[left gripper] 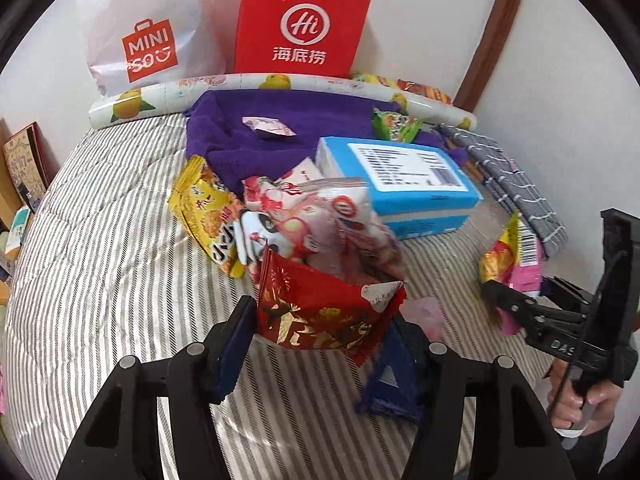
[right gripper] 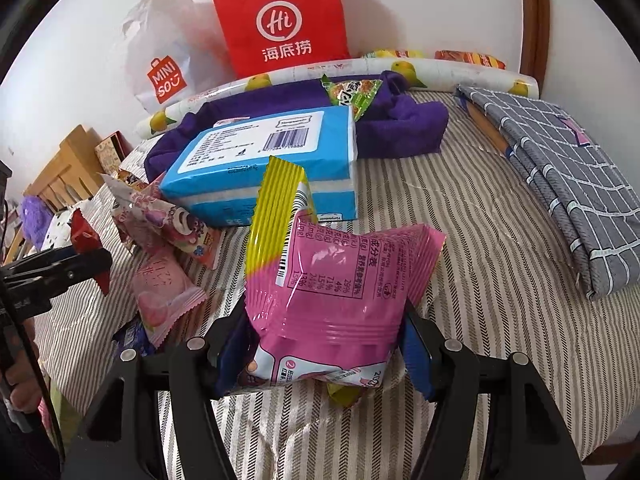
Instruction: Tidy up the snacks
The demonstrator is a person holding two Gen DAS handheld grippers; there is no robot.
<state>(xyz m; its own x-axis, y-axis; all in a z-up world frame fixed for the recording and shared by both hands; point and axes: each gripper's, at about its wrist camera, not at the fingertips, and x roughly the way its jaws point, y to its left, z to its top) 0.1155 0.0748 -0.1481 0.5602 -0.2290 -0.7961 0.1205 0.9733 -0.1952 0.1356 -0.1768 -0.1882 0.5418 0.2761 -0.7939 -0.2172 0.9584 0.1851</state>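
The left gripper [left gripper: 320,332] has its jaws closed on a red snack packet with gold print [left gripper: 320,312], which is lifted just in front of a heap of snack packets [left gripper: 280,216] on the striped bed cover [left gripper: 100,240]. The right gripper [right gripper: 320,344] has its jaws part-way open and clamped on the lower sides of a pink and yellow snack bag [right gripper: 332,276], held upright above the bed. Behind the heap lies a blue tissue pack [left gripper: 400,172], partly on a purple towel [left gripper: 248,124]; a small green packet [left gripper: 394,124] rests at the towel's far edge. A folded grey checked cloth [right gripper: 560,168] lies to the right. Along the wall stand a lemon-print roll [left gripper: 248,84], a red paper bag [left gripper: 300,24] and a white plastic bag [left gripper: 148,40].
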